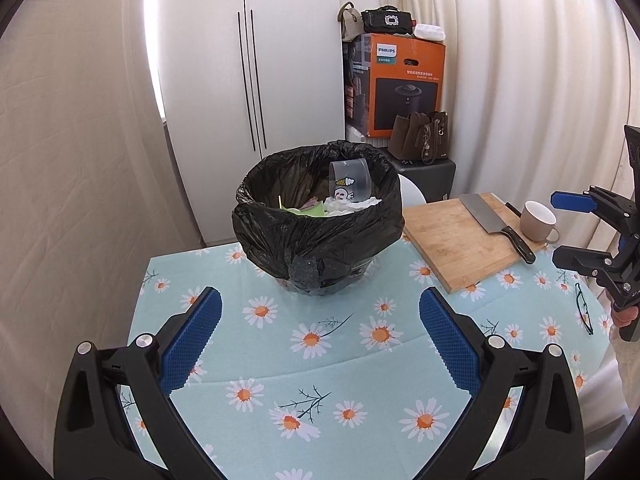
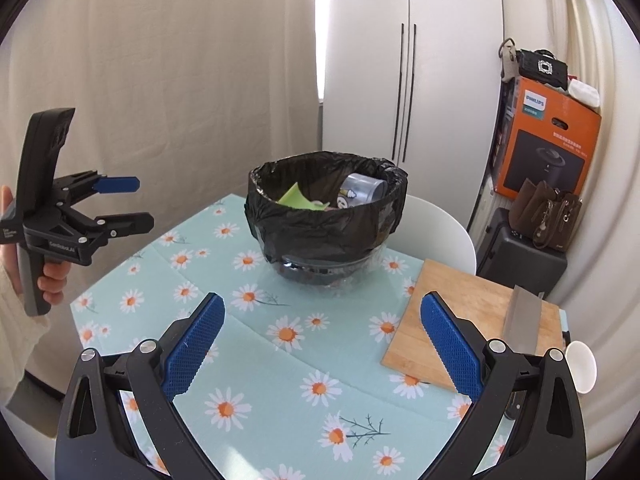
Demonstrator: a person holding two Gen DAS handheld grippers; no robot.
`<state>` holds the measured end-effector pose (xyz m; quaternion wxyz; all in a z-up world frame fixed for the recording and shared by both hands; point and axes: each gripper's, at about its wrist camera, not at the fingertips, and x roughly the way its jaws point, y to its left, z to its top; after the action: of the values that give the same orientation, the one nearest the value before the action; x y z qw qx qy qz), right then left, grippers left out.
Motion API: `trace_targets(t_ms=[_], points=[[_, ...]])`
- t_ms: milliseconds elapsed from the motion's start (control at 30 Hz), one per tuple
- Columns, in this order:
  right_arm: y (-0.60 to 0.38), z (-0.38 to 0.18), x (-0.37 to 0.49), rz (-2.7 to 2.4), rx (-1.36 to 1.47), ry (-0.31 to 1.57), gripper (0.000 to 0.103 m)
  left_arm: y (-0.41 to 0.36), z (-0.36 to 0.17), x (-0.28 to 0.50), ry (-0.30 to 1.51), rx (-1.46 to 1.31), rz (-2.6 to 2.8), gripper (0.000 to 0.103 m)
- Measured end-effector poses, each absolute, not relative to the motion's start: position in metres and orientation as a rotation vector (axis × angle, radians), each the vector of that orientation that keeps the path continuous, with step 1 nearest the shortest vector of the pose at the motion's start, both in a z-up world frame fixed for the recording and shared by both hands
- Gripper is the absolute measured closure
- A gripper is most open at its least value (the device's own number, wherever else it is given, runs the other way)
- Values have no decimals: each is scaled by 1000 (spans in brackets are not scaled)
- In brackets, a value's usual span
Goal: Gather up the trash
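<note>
Daisy tablecloth (image 1: pixel 320 360); black-lined bin (image 1: pixel 318 236) holds trash

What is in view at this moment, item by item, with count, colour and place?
trash bin: 1, black bag lining, table centre
clear cup: 1, printed, inside the bin
green scrap: 1, inside the bin
tablecloth: 1, light blue with daisies, covers the table
cutting board: 1, wooden, right of the bin
cleaver: 1, steel blade, black handle, on the board
mug: 1, beige, beside the board
glasses: 1, dark frame, right table edge
orange box: 1, behind the table
brown handbag: 1, below the box
left gripper: open, empty
right gripper: open, empty
</note>
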<state>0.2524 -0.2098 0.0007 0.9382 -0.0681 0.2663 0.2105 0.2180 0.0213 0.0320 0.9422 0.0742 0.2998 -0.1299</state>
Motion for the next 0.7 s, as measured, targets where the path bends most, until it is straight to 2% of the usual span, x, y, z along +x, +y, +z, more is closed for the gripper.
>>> trace_targets(t_ms=[700], points=[[-212, -2, 248, 401, -158, 555, 9, 23, 18, 222, 637, 169, -257, 6]])
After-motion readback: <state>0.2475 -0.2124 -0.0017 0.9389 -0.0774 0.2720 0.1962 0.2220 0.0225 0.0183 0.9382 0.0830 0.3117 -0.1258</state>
